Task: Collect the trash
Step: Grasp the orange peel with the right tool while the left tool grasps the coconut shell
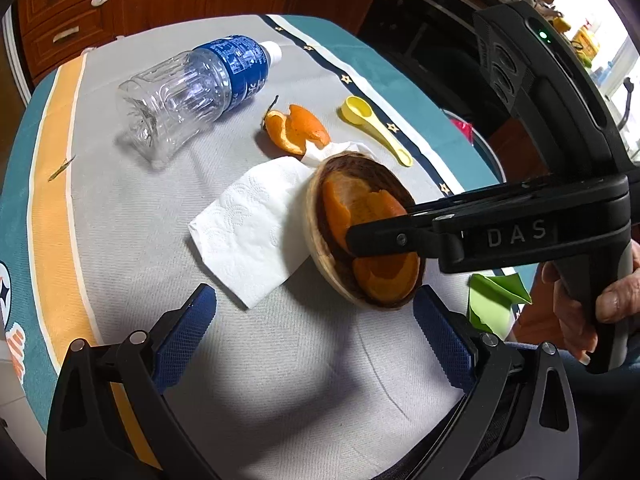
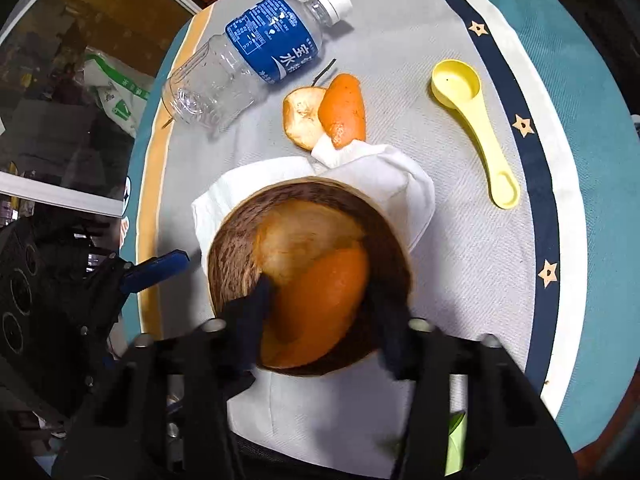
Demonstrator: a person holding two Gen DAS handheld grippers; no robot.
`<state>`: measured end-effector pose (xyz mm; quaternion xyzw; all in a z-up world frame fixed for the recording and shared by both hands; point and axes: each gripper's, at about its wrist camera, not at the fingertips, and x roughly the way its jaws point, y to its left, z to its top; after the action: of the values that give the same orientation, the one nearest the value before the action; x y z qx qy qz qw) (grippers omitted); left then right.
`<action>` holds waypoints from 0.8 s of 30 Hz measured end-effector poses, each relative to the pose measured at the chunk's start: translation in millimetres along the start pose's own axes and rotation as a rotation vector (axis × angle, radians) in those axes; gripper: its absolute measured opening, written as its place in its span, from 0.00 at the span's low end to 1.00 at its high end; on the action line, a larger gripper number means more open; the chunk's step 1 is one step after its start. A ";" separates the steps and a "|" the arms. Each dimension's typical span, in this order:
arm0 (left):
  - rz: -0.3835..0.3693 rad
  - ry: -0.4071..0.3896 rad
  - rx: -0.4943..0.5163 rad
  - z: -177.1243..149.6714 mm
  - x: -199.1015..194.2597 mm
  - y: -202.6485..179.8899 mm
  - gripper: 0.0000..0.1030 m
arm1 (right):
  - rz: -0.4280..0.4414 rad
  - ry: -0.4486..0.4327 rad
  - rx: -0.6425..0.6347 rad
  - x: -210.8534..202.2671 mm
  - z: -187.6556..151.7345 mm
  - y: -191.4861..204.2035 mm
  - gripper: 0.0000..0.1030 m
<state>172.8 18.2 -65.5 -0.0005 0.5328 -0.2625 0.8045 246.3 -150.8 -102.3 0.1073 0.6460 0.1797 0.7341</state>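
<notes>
Orange peel (image 2: 316,300) curled in wooden bowl (image 2: 232,232), second peel (image 2: 344,110) beside napkin (image 1: 248,232)

The left gripper (image 1: 314,338) is showing black arms, silver screws and blue ribbed pads; the right gripper (image 1: 352,242) is bearing "DAS" lettering.

Beyond the claw, a round table (image 1: 280,360) wears a grey cloth with teal, orange and star-trimmed navy borders. Behind it stand brown wooden drawers (image 1: 64,12) with pale handles. Daylight floods a window (image 1: 624,64) far right.
</notes>
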 end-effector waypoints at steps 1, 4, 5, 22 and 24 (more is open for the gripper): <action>-0.001 0.002 0.000 0.7 0.4 0.3 0.96 | -0.003 -0.006 -0.004 0.5 -0.2 0.6 0.30; -0.009 0.003 -0.004 4.2 1.6 -1.1 0.96 | 0.008 -0.007 -0.010 -2.6 -0.1 -5.1 0.14; -0.007 0.002 -0.005 4.3 0.8 -1.0 0.96 | 0.009 -0.010 -0.019 -4.5 -0.7 -5.3 0.13; 0.037 0.007 -0.013 18.5 8.8 -7.6 0.87 | -0.020 -0.233 -0.022 -87.4 5.3 -36.9 0.13; 0.029 0.021 -0.018 21.5 13.2 -8.9 0.73 | -0.020 -0.245 -0.009 -92.6 4.2 -44.3 0.13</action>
<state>191.4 -1.1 -65.0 0.0028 0.5434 -0.2461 0.8026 246.7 -228.2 -34.8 0.1189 0.5518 0.1608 0.8096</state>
